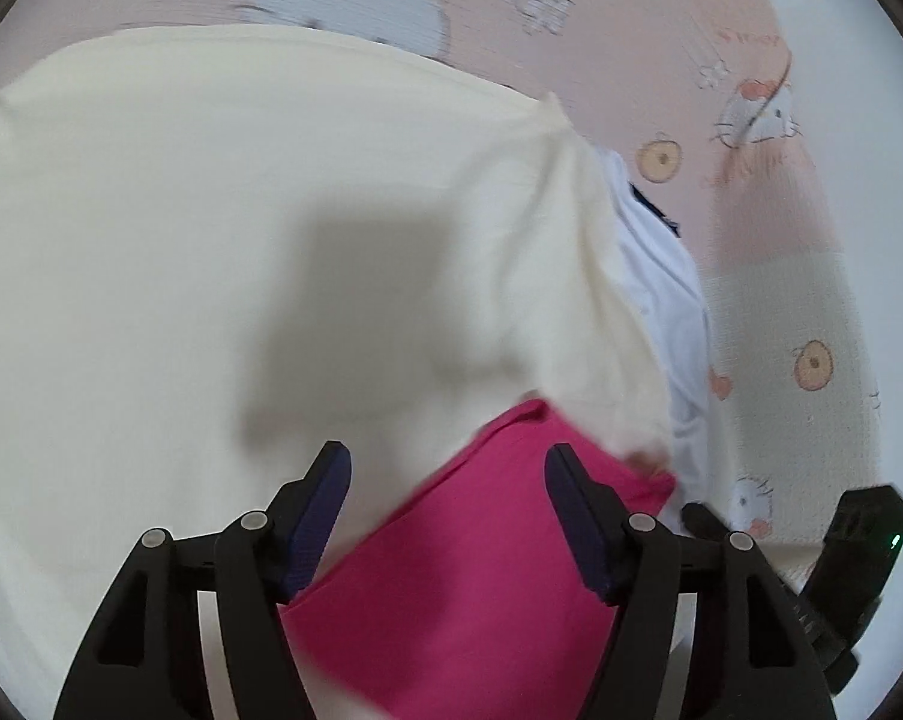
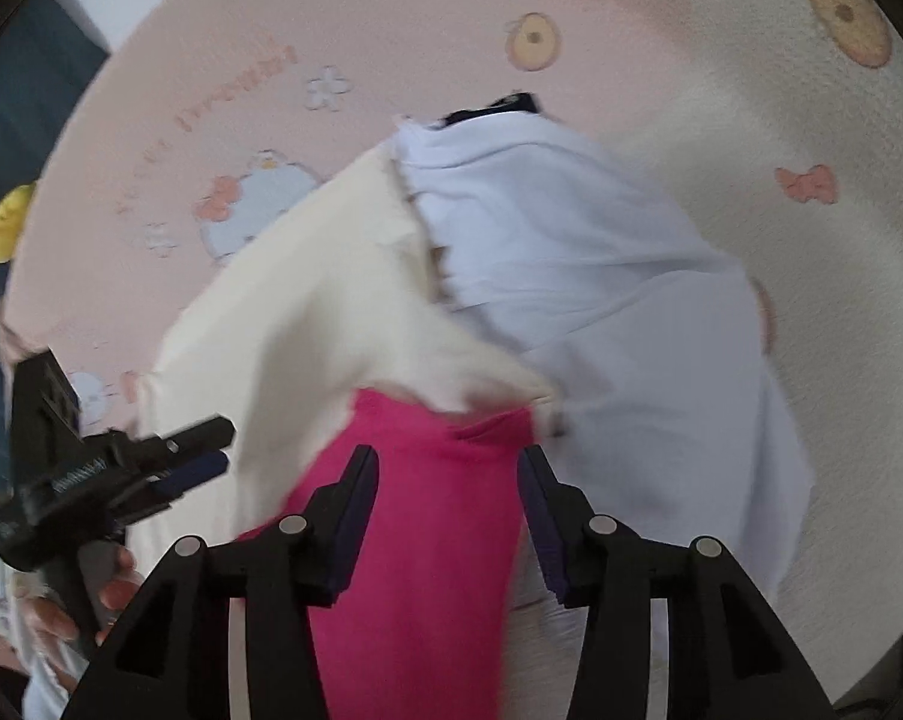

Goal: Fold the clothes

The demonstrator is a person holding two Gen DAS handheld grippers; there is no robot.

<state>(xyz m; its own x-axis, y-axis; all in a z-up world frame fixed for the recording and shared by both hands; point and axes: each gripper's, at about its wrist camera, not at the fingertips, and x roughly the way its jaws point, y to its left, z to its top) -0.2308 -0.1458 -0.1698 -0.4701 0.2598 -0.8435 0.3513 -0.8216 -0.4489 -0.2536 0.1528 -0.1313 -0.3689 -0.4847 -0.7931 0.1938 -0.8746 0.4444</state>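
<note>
We see the left gripper [image 1: 448,474] and the right gripper [image 2: 448,477] both with fingers apart and clamped on nothing, each poised above the pink garment [image 2: 415,540], whose upper edge is overlapped by the cream garment [image 1: 211,240]. The cream garment's ragged right edge lies over the white garment [image 2: 601,312], and all three rest on a pink cartoon-print mat [image 2: 391,30]. Bare mat remains open beyond the far edges of the pile and to its right.
</note>
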